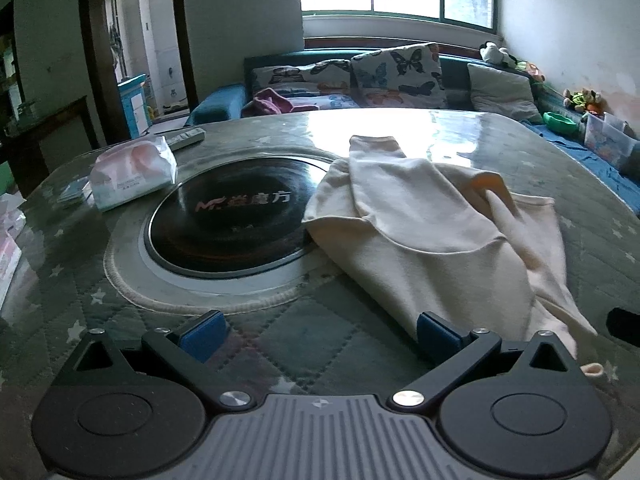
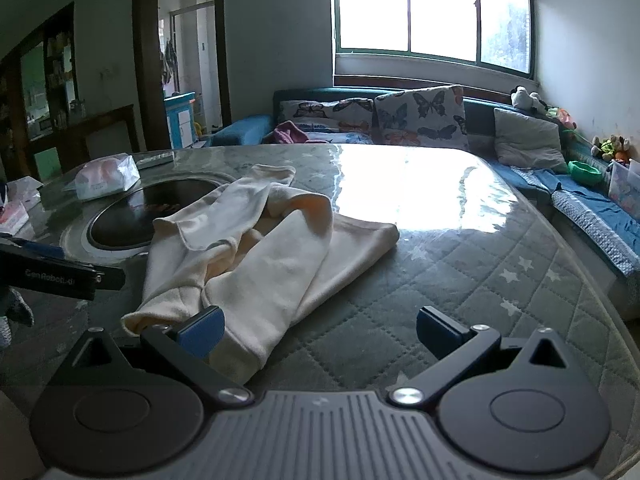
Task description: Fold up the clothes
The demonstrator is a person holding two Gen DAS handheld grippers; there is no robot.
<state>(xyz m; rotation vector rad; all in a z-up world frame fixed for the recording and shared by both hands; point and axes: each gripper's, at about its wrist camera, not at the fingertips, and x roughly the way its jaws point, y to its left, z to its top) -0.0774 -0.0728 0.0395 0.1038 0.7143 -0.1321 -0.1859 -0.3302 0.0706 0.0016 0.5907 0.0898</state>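
Note:
A cream garment (image 1: pixel 432 236) lies crumpled on the table, partly folded over itself, its far edge over the black round plate (image 1: pixel 232 220). My left gripper (image 1: pixel 320 334) is open and empty, just left of the garment's near edge. In the right wrist view the garment (image 2: pixel 256 256) lies ahead and to the left. My right gripper (image 2: pixel 320 330) is open and empty, its left finger (image 2: pixel 202 330) at the garment's near hem. The left gripper's body (image 2: pixel 60 274) shows at the left edge.
The table (image 2: pixel 460 280) has a green quilted cover with stars under clear plastic. A tissue pack (image 1: pixel 132 172) and a remote (image 1: pixel 186 138) lie at the far left. A sofa with butterfly cushions (image 2: pixel 420 118) and a storage box (image 1: pixel 608 136) stand behind.

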